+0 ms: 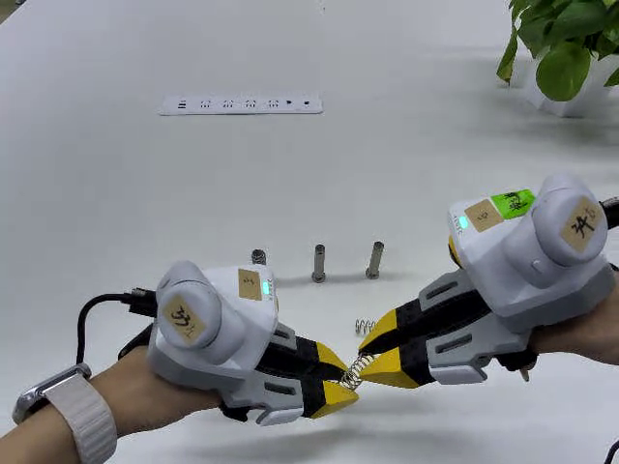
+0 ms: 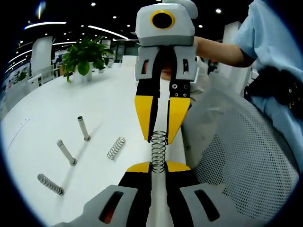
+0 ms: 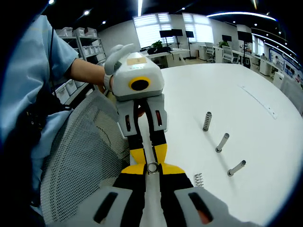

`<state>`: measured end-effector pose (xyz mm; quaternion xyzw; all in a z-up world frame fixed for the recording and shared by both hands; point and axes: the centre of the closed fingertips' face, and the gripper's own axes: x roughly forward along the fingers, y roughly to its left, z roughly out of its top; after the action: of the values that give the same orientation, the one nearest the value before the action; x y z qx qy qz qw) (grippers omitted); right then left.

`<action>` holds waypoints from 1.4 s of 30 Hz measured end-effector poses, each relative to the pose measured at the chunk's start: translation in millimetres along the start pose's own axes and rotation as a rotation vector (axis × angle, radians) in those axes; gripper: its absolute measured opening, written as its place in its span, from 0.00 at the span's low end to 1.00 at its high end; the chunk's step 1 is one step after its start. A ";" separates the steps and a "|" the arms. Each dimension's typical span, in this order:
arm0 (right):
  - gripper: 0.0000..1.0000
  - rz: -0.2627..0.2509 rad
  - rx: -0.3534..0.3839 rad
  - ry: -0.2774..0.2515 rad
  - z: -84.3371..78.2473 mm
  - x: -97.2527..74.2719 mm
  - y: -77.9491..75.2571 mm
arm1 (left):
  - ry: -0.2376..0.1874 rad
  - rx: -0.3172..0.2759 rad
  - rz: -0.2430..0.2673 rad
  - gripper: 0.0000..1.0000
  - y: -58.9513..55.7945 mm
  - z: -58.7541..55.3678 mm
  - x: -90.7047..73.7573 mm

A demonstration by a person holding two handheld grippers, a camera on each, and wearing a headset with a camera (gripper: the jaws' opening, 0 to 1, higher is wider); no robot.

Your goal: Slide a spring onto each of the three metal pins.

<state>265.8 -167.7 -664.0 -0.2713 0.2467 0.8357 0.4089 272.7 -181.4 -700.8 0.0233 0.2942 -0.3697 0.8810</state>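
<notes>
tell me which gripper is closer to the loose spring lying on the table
Right. The right gripper lies beside the loose spring, its upper jaw nearly touching it. The left gripper sits further off, across the held spring that both clamp.

three metal pins up: left pin (image 1: 258, 253), middle pin (image 1: 318, 263), right pin (image 1: 374, 259). three springs too: one fitted spring (image 2: 50, 185) on the left pin, one loose spring (image 1: 365, 326), one held spring (image 1: 356, 369) between two grippers, left gripper (image 1: 348, 380) and right gripper (image 1: 363, 362). one power strip (image 1: 241, 104), one potted plant (image 1: 561, 43).
</notes>
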 end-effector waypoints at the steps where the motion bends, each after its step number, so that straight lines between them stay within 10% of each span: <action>1: 0.12 0.000 -0.006 0.002 0.5 -0.1 -0.1 | 0.000 -0.001 0.000 0.09 -0.2 0.6 0.3; 20: 0.19 0.014 -0.096 0.078 2.3 -1.3 3.9 | -0.008 0.015 0.019 0.09 -0.2 3.5 3.2; 42: 0.18 0.063 -0.152 0.304 -16.3 4.6 -8.8 | -0.027 0.023 0.073 0.09 5.2 13.5 10.2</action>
<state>274.7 -170.7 -680.6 -0.4169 0.2504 0.8135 0.3189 288.5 -187.6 -696.1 0.0392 0.2769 -0.3409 0.8975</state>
